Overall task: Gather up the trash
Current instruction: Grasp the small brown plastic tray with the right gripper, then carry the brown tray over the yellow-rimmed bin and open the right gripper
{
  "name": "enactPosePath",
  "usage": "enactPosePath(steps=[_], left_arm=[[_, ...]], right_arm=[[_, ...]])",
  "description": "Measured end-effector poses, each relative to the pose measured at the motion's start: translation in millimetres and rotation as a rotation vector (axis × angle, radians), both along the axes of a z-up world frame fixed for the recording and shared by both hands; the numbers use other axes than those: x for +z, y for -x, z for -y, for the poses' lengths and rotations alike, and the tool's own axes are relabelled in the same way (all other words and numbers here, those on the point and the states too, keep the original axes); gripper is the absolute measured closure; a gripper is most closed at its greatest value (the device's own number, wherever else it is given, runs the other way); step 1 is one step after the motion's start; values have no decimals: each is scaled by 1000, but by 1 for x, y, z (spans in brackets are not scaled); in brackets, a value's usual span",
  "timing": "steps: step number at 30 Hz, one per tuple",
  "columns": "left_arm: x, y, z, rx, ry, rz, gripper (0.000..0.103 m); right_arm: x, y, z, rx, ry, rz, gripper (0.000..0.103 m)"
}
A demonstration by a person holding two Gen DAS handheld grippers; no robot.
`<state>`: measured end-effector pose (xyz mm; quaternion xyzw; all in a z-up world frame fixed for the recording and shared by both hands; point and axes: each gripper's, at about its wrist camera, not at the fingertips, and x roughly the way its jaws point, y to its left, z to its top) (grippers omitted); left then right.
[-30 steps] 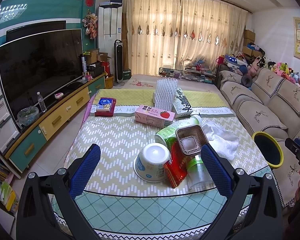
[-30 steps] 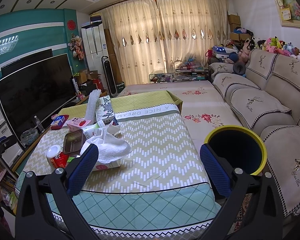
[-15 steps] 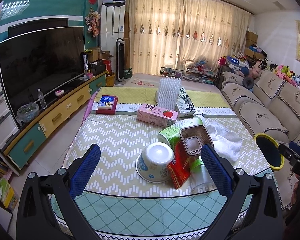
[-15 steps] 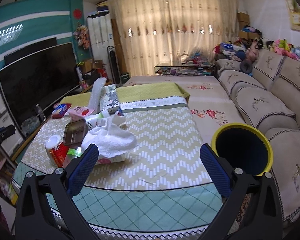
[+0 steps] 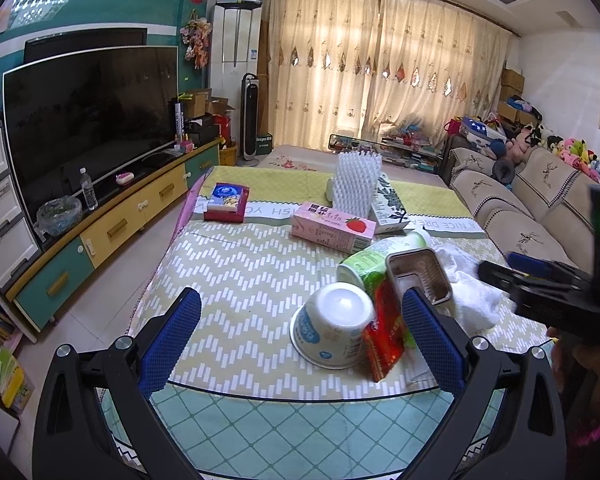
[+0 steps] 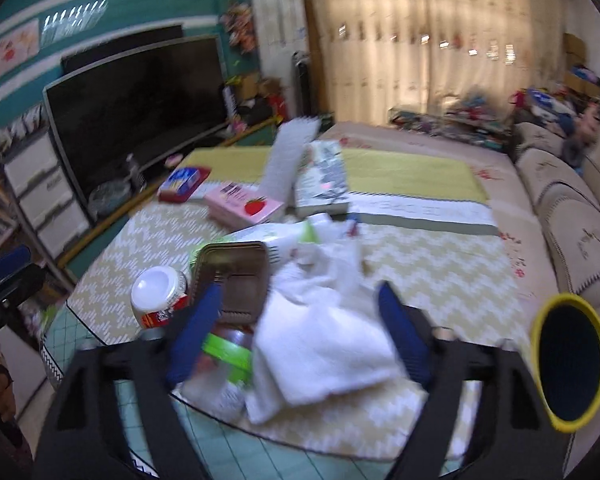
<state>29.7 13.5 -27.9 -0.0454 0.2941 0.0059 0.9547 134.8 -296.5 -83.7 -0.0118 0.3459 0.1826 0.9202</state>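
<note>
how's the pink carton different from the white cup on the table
The pink carton is a long box lying flat on its side, with a strawberry printed on it. The white cup is round, tipped upside down with its base up, and has blue print. The carton sits farther back; the cup leans against the red packet. Both lie on the table, ungripped.

On the tablecloth (image 5: 260,272) band you can read, upside down, "NICE DREA" at the right end and "ISH YO" near the middle. Print on the pink carton (image 5: 332,227) and the white cup (image 5: 332,330) is too small to read.
</note>
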Motion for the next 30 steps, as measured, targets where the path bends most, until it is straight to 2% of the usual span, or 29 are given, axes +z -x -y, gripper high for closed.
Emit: enactPosePath(steps=[2, 7, 12, 13, 14, 16, 20, 25, 30], left_arm=[[-2, -2, -4, 6, 6, -4, 4], [-8, -10, -12, 15, 8, -10, 4], [-15, -16, -16, 14, 19, -25, 4], [-17, -18, -16, 13, 20, -29, 4], [-17, -19, -16, 12, 20, -31, 4], [-19, -22, -17, 12, 21, -35, 4], [-23, -25, -17, 11, 28, -42, 4], [-24, -25, -14, -2, 22, -41, 4], [-23, -24, -8, -23, 14, -39, 4]], right_arm=[[-6, -16, -13, 38, -8, -38, 61], [-17, -40, -33, 70, 18, -99, 78], [-28, -59, -43, 52, 52, -140, 78], [-29, -61, -43, 51, 55, -145, 81], [-31, -62, -43, 51, 59, -150, 91], [-32, -64, -44, 50, 55, -146, 98], [-22, -58, -39, 70, -5, -122, 99], [5, -45, -29, 87, -84, -68, 98], [34, -29, 7, 24, -144, 18, 98]])
